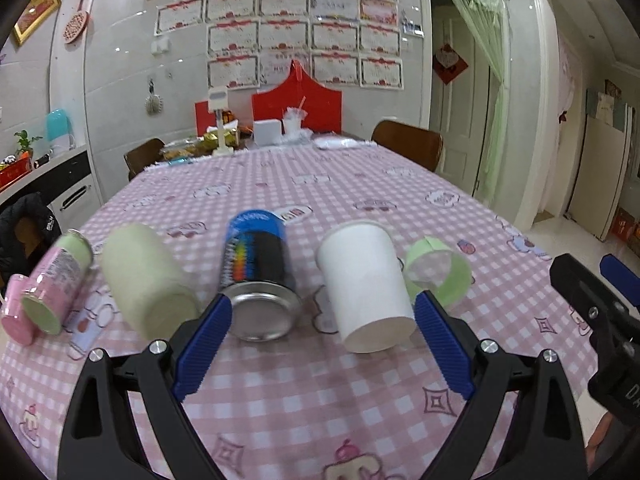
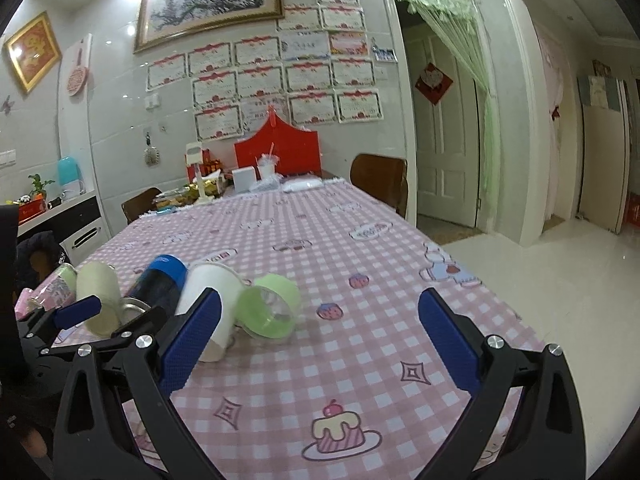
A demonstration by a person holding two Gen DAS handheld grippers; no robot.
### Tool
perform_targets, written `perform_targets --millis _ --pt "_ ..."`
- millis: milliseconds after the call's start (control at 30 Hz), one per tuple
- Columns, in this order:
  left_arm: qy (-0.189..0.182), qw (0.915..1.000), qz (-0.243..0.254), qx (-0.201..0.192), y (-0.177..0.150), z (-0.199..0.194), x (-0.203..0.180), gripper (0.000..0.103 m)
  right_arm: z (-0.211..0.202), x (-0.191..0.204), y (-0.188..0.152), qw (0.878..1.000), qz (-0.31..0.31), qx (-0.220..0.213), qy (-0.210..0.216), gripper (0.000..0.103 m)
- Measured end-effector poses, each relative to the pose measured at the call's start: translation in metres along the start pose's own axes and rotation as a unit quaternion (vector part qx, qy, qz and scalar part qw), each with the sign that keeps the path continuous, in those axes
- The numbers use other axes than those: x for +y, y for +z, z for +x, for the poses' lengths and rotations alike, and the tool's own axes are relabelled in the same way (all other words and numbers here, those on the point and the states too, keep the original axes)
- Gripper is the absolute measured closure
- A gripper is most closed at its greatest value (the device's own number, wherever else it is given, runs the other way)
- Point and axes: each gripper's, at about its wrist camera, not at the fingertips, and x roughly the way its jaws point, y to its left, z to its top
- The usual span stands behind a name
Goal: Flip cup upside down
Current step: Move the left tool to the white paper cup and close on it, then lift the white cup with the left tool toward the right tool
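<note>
Several cups lie on their sides in a row on the pink checked tablecloth (image 1: 320, 400). From left: a pink cup (image 1: 48, 292), a pale green cup (image 1: 148, 280), a blue and black steel cup (image 1: 258, 276), a white paper cup (image 1: 366, 288) and a small green cup (image 1: 438, 270). My left gripper (image 1: 322, 314) is open just in front of the steel and white cups, holding nothing. My right gripper (image 2: 320, 316) is open and empty, to the right of the row; the green cup (image 2: 270, 306) and white cup (image 2: 208, 300) lie by its left finger.
The far end of the table holds a red box (image 1: 298, 104), a white box (image 1: 267, 131), food and a plastic cup. Wooden chairs (image 1: 408, 144) stand at the table's sides. A counter (image 1: 48, 184) is on the left. The table's right edge drops to a tiled floor (image 2: 540, 272).
</note>
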Motion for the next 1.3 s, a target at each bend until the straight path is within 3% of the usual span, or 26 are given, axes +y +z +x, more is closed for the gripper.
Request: perform_targets --millis 367,500,667,967,1300 --pt "0.001 0.9982 0.036 0.048 0.003 0.043 -0.034 0.013 0.027 -0.024 -0.006 0.999 0.028 0.033 0.000 0.008" --pt "-0.015 0.9961 0.026 0.083 0.002 0.055 -0.033 0.030 0.032 -0.024 -0.007 0.999 0.026 0.041 0.008 0.008" --pt "-0.053 0.9898 0.001 0.132 0.000 0.072 -0.024 0.042 0.037 -0.021 -0.007 0.998 0.024 0.052 0.016 0.008" --pt "-0.068 0.9893 0.000 0.129 -0.006 0.060 -0.015 0.043 0.036 -0.015 -0.007 0.997 0.025 0.065 0.026 0.008" --pt "-0.088 0.9882 0.019 0.124 -0.026 0.012 0.005 0.045 0.015 0.016 -0.008 0.997 0.008 0.067 0.049 0.008"
